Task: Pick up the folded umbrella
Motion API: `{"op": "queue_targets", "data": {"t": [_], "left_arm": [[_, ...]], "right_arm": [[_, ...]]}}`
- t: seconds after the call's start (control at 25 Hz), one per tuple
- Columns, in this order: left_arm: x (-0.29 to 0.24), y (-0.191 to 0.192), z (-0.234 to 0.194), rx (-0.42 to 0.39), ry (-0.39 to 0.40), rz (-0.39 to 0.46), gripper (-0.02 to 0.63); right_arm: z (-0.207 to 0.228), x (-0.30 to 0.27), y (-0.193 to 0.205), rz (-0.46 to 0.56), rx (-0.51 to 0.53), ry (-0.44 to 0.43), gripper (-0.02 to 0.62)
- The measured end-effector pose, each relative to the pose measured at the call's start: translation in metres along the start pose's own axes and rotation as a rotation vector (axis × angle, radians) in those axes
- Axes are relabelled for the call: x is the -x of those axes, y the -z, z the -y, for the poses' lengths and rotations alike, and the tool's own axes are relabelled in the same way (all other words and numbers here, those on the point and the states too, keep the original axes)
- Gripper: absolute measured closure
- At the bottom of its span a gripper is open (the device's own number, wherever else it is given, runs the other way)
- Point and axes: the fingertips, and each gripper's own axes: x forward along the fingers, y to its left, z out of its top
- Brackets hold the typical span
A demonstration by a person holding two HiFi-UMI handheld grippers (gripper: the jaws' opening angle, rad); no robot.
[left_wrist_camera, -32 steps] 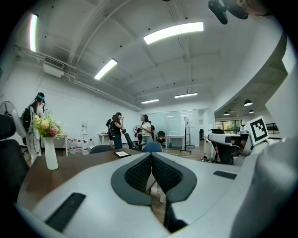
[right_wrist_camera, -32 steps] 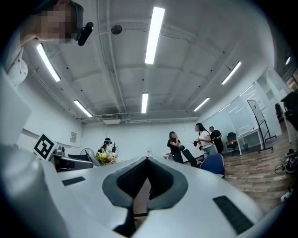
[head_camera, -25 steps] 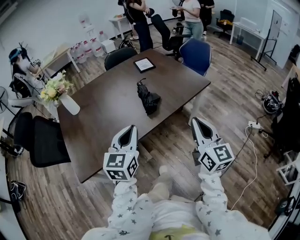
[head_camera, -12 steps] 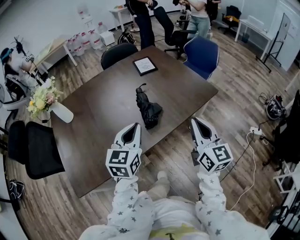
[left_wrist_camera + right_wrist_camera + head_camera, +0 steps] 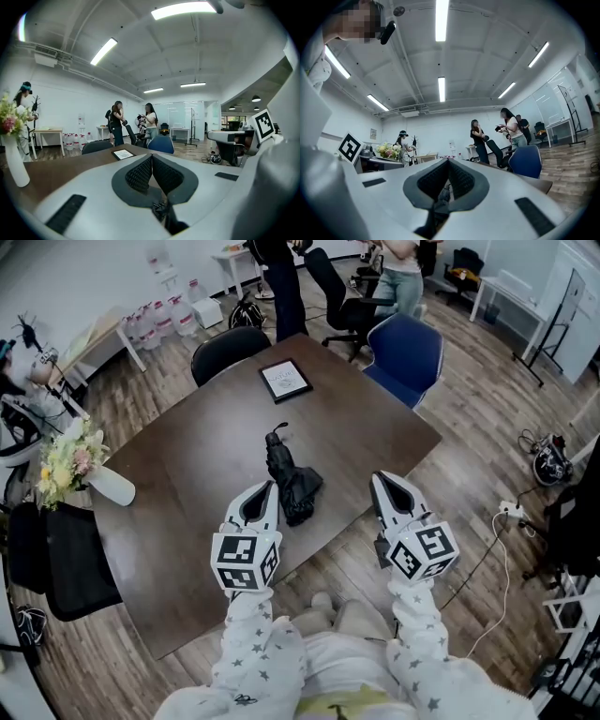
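Note:
The folded black umbrella (image 5: 291, 476) lies on the dark brown table (image 5: 187, 465), handle end pointing away from me. My left gripper (image 5: 265, 487) hovers over the table's near edge, just left of the umbrella's near end, jaws shut and empty. My right gripper (image 5: 379, 480) is off the table's near edge, over the floor to the umbrella's right, also shut and empty. In the left gripper view the left gripper (image 5: 152, 156) has its pads together; in the right gripper view the right gripper (image 5: 448, 161) does too. The umbrella shows in neither gripper view.
A tablet (image 5: 285, 381) lies at the table's far side. A white vase of flowers (image 5: 73, 463) stands at its left end. A blue chair (image 5: 408, 354) and black chairs (image 5: 225, 347) ring the table. People stand at the back; cables (image 5: 511, 512) lie on the floor at the right.
Both grippers and I have moved closer to the table. The umbrella now sits just ahead of the left gripper's tip. Both grippers stay shut.

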Motion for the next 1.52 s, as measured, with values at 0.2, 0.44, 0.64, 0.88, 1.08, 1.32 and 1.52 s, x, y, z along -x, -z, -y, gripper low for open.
{"op": "queue_targets", "data": {"t": [0.2,0.44,0.64,0.88,1.08,1.32,1.52], "left_arm": [[-0.018,0.005,-0.008,0.000,-0.006,-0.027,0.580],[-0.036,0.010,-0.024,0.033,-0.056,-0.060,0.580],[-0.059,0.023,-0.038,0.094,-0.118,-0.112,0.580],[-0.096,0.041,-0.058,0.149,-0.233,-0.248,0.580],[-0.114,0.064,-0.060,0.240,-0.292,-0.367,0.579],[-0.131,0.088,-0.062,0.330,-0.359,-0.494,0.578],[-0.138,0.104,-0.060,0.402,-0.405,-0.573,0.575]], "right_arm": [[0.012,-0.019,0.007,-0.013,-0.020,-0.005,0.574],[0.021,-0.048,0.014,-0.031,-0.014,-0.058,0.574],[0.034,-0.083,0.023,-0.069,-0.012,-0.134,0.574],[0.063,-0.137,0.030,-0.115,-0.013,-0.211,0.574],[0.070,-0.172,0.035,-0.144,-0.023,-0.310,0.574],[0.071,-0.204,0.047,-0.194,-0.037,-0.424,0.574],[0.066,-0.221,0.058,-0.234,-0.047,-0.516,0.574]]}}
